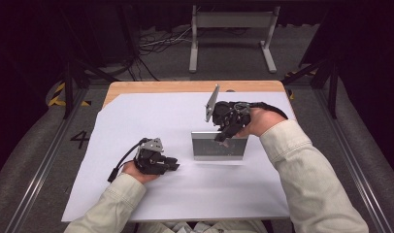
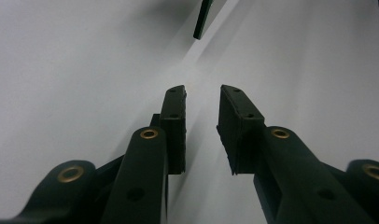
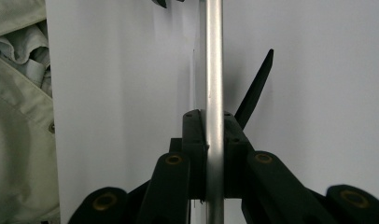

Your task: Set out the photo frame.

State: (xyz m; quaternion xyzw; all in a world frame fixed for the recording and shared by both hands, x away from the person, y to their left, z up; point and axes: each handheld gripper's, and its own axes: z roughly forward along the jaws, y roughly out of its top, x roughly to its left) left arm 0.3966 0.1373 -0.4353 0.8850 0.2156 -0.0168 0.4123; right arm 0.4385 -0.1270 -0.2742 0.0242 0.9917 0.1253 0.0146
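Silver-grey panel (image 1: 219, 145) noted, dark-faced; white sheet (image 1: 137, 126) laid over tan wooden worktop (image 1: 185, 86) (fingers (image 2: 176, 121) black, brass-riveted).

grey floor (image 1: 35, 145), metal stand (image 1: 231, 22), cables (image 1: 156, 43)

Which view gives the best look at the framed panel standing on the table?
The high view: the framed panel stands upright on the white sheet, face and silver frame visible, top edge pinched by the right claw. The right gripper view shows it edge-on between the pads. The left gripper view catches a dark corner at top.
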